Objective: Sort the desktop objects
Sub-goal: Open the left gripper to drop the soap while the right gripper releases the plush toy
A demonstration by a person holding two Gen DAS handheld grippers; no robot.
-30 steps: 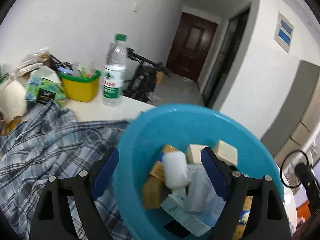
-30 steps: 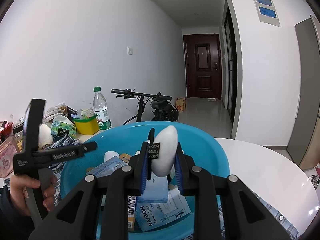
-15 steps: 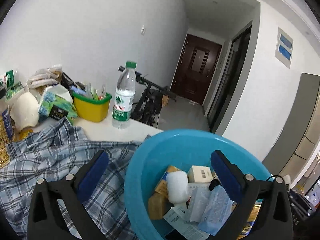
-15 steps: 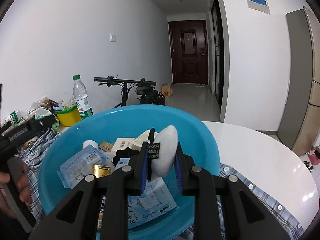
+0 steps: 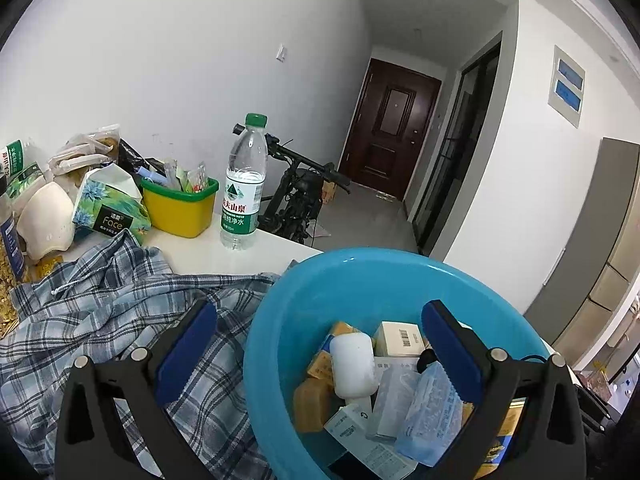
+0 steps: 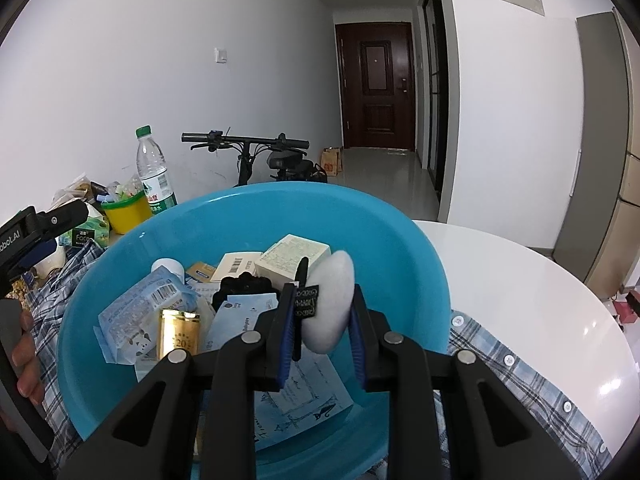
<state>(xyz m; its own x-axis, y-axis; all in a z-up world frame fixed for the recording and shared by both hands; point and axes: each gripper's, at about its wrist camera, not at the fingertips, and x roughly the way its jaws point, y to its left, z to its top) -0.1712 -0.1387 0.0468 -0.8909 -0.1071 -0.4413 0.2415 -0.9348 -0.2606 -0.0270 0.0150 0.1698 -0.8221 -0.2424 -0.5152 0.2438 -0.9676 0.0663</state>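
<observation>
A blue plastic basin [image 6: 404, 236] sits on a plaid shirt on the white table and holds several small boxes, packets and a white bottle [image 5: 354, 362]. It also shows in the left wrist view [image 5: 372, 280]. My right gripper [image 6: 320, 322] is shut on a white oval puff with a black tag [image 6: 330, 308], held over the basin's near side. My left gripper [image 5: 320, 336] is open and empty, its fingers straddling the basin's left rim from above. It shows at the left edge of the right wrist view [image 6: 44, 224].
A water bottle [image 5: 242, 184], a yellow bin [image 5: 180, 208], a tissue pack [image 5: 108, 208] and snack bags stand at the table's far left. The plaid shirt [image 5: 100, 320] lies left of the basin. A bicycle [image 6: 276, 160] stands behind the table.
My left gripper has drawn back and up from the basin, jaws wider. My right gripper has moved forward and lower over the basin, still holding the puff.
</observation>
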